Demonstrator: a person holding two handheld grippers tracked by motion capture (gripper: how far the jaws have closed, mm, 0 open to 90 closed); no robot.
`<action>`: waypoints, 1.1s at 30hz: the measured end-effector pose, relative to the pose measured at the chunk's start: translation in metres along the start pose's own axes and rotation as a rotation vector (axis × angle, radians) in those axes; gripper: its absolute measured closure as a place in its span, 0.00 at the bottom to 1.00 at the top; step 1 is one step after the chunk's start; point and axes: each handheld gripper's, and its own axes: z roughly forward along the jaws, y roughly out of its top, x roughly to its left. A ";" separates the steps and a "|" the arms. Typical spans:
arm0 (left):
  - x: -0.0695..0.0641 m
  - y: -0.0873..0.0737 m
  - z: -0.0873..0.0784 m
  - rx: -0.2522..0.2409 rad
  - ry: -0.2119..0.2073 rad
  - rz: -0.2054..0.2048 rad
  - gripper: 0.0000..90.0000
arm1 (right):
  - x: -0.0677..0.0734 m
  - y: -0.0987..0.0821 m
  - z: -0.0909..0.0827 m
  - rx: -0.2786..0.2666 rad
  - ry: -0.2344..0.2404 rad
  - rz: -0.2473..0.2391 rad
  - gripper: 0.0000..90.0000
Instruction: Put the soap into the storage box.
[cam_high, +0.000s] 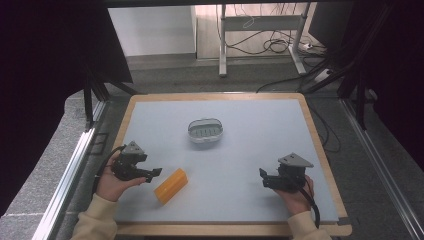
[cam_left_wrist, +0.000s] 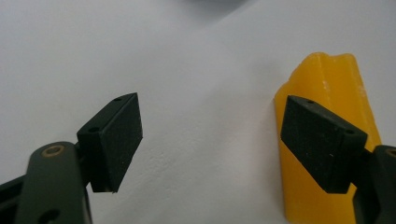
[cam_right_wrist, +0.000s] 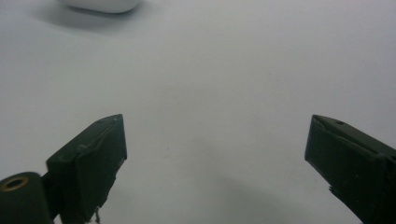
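Here's the table (cam_high: 300, 125): a pale grey-blue mat on a wooden board, light wood showing all round its edge. Beyond it lies grey carpeted floor, a desk frame (cam_high: 260, 30) with white metal legs, and a tangle of black cables (cam_high: 272, 47) on the ground. Dark curtains close in both sides, with aluminium rails (cam_high: 70, 170) running along the floor left and right.

Middle of the mat, a little toward the far side, sits an oval white soap dish (cam_high: 205, 130) with a ribbed grey insert, well apart from both hands. Near the front left lies a yellow-orange soap bar (cam_high: 171, 185), angled on the mat.

The left gripper (cam_high: 154, 173) is held low just beside that bar, jaws spread wide and gripping nothing; in the left gripper view the soap bar (cam_left_wrist: 336, 84) sits behind the right-hand jaw, not between the two.

Over on the right, the right gripper (cam_high: 263, 176) hovers above bare mat, jaws also wide apart and empty. Nothing lies between either gripper and the dish.
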 end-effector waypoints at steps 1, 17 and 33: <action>0.000 0.000 0.000 -0.002 0.001 -0.004 0.23 | 0.000 -0.001 -0.002 0.003 0.013 0.002 0.09; -0.001 -0.002 -0.005 -0.002 0.009 -0.006 0.27 | -0.006 -0.003 -0.001 0.023 0.072 -0.002 0.12; -0.008 0.005 -0.023 -0.015 0.006 0.007 0.26 | -0.004 -0.002 -0.001 0.006 0.066 -0.001 0.13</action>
